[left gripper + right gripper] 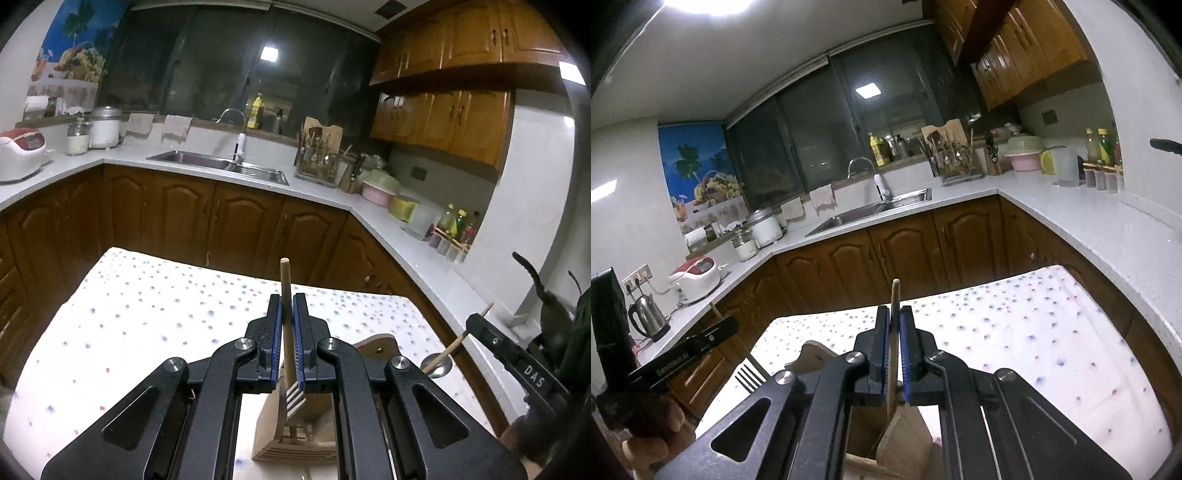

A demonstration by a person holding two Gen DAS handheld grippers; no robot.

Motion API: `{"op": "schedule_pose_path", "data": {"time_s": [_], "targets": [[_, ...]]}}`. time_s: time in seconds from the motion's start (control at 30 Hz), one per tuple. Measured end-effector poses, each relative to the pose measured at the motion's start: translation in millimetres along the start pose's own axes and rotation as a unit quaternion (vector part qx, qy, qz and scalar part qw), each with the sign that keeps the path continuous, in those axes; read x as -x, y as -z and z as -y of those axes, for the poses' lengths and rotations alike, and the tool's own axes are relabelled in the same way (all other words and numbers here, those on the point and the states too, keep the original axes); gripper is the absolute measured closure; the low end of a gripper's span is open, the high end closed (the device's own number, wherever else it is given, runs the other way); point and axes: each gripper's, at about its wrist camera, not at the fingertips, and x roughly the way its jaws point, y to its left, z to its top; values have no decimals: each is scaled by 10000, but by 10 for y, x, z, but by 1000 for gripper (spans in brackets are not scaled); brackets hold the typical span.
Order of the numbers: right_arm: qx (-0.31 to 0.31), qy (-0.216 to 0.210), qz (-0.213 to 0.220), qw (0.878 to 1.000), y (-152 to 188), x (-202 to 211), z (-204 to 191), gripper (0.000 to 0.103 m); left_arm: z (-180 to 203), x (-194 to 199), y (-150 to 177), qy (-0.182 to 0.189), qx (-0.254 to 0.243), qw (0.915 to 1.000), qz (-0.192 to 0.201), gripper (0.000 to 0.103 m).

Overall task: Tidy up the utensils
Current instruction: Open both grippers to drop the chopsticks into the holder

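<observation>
My left gripper [287, 301] is shut on a wooden-handled fork [286, 291], handle up, its metal tines [294, 398] pointing down over a wooden utensil holder [295, 432] on the dotted tablecloth [147, 314]. My right gripper [894, 312] is shut on a wooden-handled spoon [894, 332], handle up, lower end over the same holder [905, 439]. In the left wrist view the right gripper [480, 325] holds the spoon, its metal bowl [437, 365] showing. In the right wrist view the left gripper [705, 338] shows at left with the fork tines [748, 376].
A kitchen counter [369, 214] wraps around behind the table, with a sink [221, 166], utensil rack [317, 162], rice cooker [20, 151], jars and bottles. Brown cabinets [221, 221] stand below. A kettle [650, 314] sits at the left.
</observation>
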Motion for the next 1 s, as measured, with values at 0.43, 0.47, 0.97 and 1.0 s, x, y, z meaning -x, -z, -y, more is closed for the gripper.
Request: {"op": "schedule_pose_path", "data": {"time_s": [0.43,0.47,0.97,1.0], "targets": [[-265,-177,177,9993,-34,211,94,36,-45,228,-27,154,148,9998,-11,43],[-305,-201,214,9991,-32,273,111,34,-61,302,-19,154,178,9997,14,36],[-787,-230,-107,9966,551,1032,357,7,-304,926,810,-111,555,9968,-573,24],[-776,-179,-154,9967,616,1078,373,7,-317,949,895,-128,585,9960,-660,24]]}}
